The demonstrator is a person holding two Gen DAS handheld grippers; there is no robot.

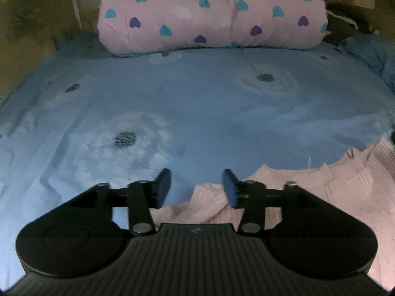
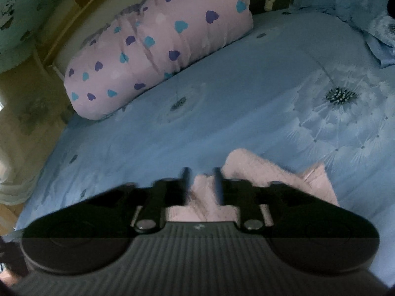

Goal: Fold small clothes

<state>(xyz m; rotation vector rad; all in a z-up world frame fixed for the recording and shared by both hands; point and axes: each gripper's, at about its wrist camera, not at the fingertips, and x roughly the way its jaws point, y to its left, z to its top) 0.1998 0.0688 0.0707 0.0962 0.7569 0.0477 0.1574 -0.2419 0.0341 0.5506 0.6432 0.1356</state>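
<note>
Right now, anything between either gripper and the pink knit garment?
Nothing visible. The pink knit garment lies on the blue floral bedsheet directly under both grippers. The left gripper has its jaws apart over the garment's edge; the right gripper has its jaws apart with pink fabric showing between them. The heart-print bedding roll sits far back.

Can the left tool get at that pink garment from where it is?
Probably yes. The left tool is open, the pink garment lies just beneath and beside it on the blue sheet, with nothing in between.
</note>
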